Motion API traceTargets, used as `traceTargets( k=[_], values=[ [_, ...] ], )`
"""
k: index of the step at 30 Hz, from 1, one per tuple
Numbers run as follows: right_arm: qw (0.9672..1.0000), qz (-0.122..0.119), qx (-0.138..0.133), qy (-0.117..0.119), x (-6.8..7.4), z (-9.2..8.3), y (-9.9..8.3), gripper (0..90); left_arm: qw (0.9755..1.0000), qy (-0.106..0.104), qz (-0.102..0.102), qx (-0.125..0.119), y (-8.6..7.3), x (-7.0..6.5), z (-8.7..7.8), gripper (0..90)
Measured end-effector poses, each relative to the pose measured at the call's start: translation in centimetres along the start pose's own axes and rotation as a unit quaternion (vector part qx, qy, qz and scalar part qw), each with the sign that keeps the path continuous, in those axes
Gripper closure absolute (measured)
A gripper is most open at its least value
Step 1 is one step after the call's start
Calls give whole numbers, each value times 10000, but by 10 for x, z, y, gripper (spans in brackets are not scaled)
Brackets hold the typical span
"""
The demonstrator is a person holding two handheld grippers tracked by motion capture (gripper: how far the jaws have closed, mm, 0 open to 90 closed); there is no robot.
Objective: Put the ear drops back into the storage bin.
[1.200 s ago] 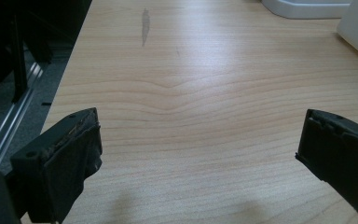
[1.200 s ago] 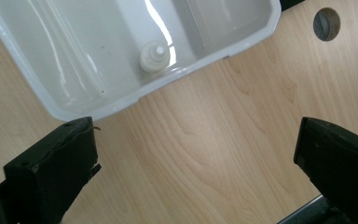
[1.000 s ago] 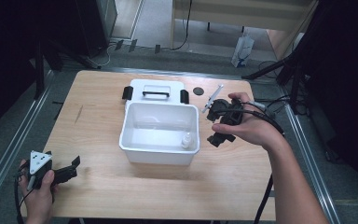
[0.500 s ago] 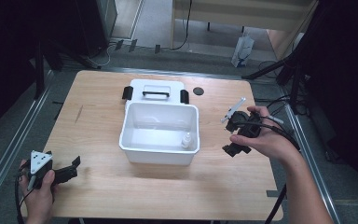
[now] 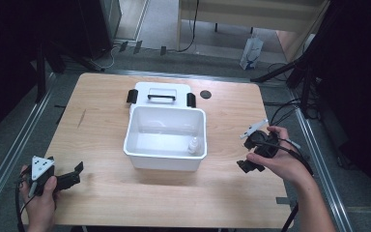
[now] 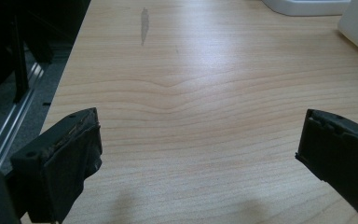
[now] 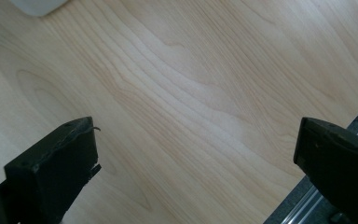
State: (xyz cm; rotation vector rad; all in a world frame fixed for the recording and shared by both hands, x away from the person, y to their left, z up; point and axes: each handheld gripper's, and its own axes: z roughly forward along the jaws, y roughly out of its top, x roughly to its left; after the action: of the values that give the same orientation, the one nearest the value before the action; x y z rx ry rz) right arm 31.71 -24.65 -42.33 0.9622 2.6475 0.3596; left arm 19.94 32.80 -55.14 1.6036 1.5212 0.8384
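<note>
A white plastic bin [image 5: 145, 157] stands open at the middle of the wooden table [image 5: 101, 121], with a small white bottle [image 5: 193, 145] upright in its near right corner. Its white lid [image 5: 160, 92], with a black handle and black latches, lies flat just behind it. My left gripper [image 5: 75, 175] rests at the table's near left corner; it is open with only bare wood between its jaws [image 6: 198, 140]. My right gripper [image 5: 248, 166] hangs over the table's right side, apart from the bin, open over bare wood [image 7: 196, 140].
A small black disc [image 5: 205, 94] lies on the table to the right of the lid. Metal rails [image 5: 9, 154] run along both sides of the table. Cables trail from the right gripper toward the right edge. A bin corner [image 7: 37, 5] shows in the right gripper view.
My right gripper has moved from beside the bin's far right corner to the right and toward the near edge, away from the bin. The left gripper has stayed put.
</note>
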Motion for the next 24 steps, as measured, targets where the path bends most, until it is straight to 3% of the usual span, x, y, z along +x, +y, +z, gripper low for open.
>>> traceTargets(
  k=[2, 3, 5, 7, 9, 10, 12, 13, 15, 16, 17, 18, 20, 21, 23, 24],
  values=[
    [9996, 241, -128, -79, 0, 7, -10, 0, 10000, -3, -10, -4, 0, 0, 0, 3],
    [9989, 321, -317, -141, 1, 12, -18, 0, 10000, -6, -9, -2, 0, 0, 0, 3],
    [9983, 382, -425, -115, 2, 15, -23, 0, 10000, -5, -14, -2, 0, 0, 0, 3],
    [9948, 678, -709, -282, 6, 25, -37, 0, 10000, 5, -4, 4, 0, 0, 0, 3],
    [9932, 785, -778, -378, 7, 28, -42, 0, 10000, 12, 5, 2, 0, 0, 0, 3],
    [9898, 1059, -865, -404, 8, 34, -51, 0, 10000, 13, 8, 4, 0, 0, 0, 3],
    [9857, 1263, -1063, -342, 10, 39, -61, 0, 10000, 21, 9, 5, 0, 0, 0, 3],
    [9815, 1450, -1200, -352, 12, 44, -69, 0, 10000, 31, 9, 6, 0, -1, 0, 3],
    [9796, 1510, -1270, -372, 13, 46, -73, 0, 10000, 40, 10, 8, 0, -1, 0, 3],
    [9738, 1686, -1462, -429, 16, 53, -85, 0, 10000, 45, 13, 9, 0, -1, 0, 3],
    [9738, 1686, -1462, -429, 16, 53, -85, 0, 10000, 45, 13, 9, 0, -1, 0, 3],
    [9710, 1741, -1541, -549, 19, 55, -90, 0, 10000, 52, -5, 20, 0, -1, 0, 3],
    [9623, 1968, -1734, -715, 23, 58, -98, 0, 9999, -93, -113, 29, 1, 0, 1, 3],
    [9555, 2085, -1946, -758, 27, 63, -107, 0, 9998, -135, -163, 34, 1, 0, 1, 3],
    [9539, 2126, -1974, -767, 28, 64, -109, 0, 9997, -137, -177, 35, 1, 1, 2, 3],
    [9493, 2228, -2081, -761, 30, 68, -114, 0, 9997, -141, -178, 37, 1, 1, 2, 3]
  ],
)
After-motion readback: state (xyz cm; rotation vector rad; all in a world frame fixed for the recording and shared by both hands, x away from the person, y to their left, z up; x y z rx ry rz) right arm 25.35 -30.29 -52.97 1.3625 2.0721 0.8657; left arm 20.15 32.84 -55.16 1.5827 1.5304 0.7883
